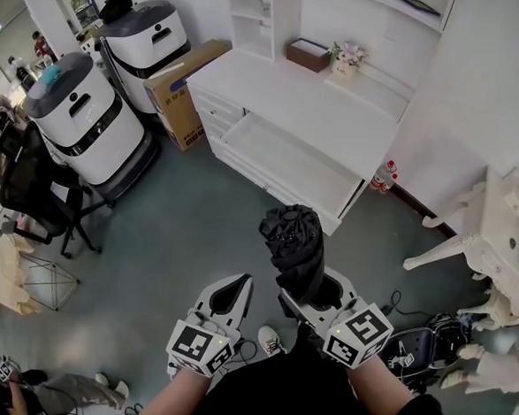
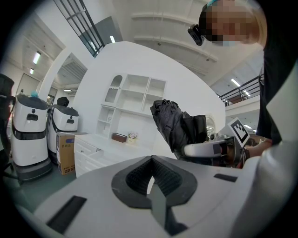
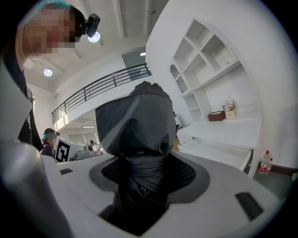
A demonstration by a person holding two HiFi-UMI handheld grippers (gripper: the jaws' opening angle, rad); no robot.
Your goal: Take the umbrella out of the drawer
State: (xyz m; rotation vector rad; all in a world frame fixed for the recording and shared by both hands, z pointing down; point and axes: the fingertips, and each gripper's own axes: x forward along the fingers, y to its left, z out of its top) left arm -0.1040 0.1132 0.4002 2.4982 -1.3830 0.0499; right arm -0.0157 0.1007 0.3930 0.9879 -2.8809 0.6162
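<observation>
My right gripper (image 1: pixel 311 293) clamped on folded umbrella (image 1: pixel 291 240), which stands upright above jaws, clear of open drawer (image 1: pixel 280 164) ahead. My left gripper (image 1: pixel 233 291) closed, empty, just beside. Risk: top-heavy bundle tilts and slips, since grip is on soft fabric.

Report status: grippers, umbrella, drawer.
Right gripper shut on umbrella, upright, out of drawer. Left gripper shut, empty. Drawer open; nothing in the way.

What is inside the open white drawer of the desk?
Only its bare white floor shows in the open white drawer; nothing lies there. Its rear, under the white desk top, is covered. The folded black fabric umbrella sits in the right gripper.
</observation>
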